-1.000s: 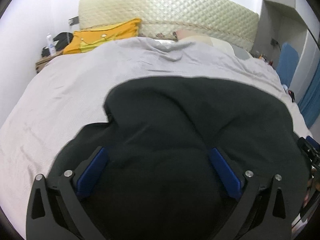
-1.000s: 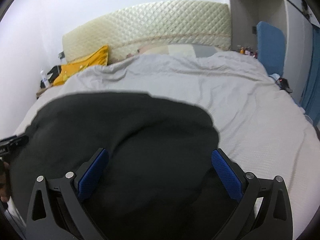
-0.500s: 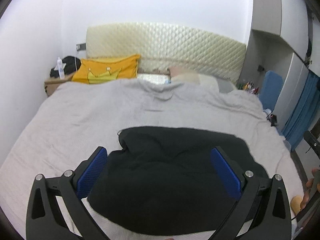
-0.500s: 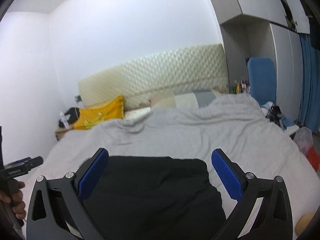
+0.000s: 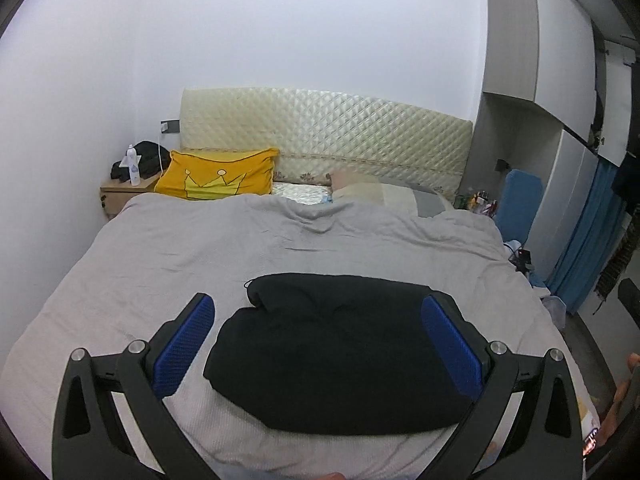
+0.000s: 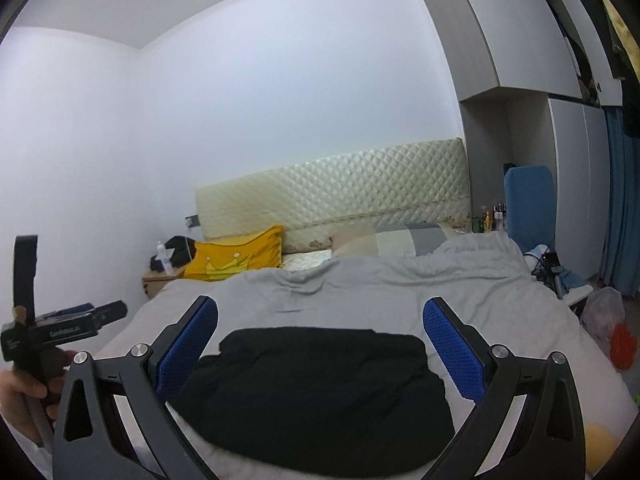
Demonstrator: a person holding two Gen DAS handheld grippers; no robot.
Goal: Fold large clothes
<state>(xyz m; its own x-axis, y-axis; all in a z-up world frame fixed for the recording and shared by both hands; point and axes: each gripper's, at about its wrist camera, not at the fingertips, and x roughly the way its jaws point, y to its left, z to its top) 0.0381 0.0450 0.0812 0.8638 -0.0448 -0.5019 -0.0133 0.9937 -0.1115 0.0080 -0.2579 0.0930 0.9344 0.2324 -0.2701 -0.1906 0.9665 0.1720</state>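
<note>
A black garment [image 5: 336, 352] lies folded into a compact rectangle on the grey bedspread [image 5: 192, 256] near the foot of the bed; it also shows in the right wrist view [image 6: 316, 392]. My left gripper [image 5: 318, 344] is open and empty, held above and back from the garment. My right gripper [image 6: 320, 344] is open and empty too, raised higher above the bed. The left gripper's handle, held in a hand, shows at the left of the right wrist view [image 6: 60, 328].
A yellow crown pillow [image 5: 216, 180] and other pillows [image 5: 384, 192] lie by the quilted headboard [image 5: 320, 136]. A nightstand [image 5: 120, 196] with a bottle stands at the back left. A blue chair [image 5: 520, 204], wardrobe and blue curtain [image 5: 588, 248] are on the right.
Both grippers have lifted up and pulled back from the black garment, which now lies folded on the bed instead of filling the views.
</note>
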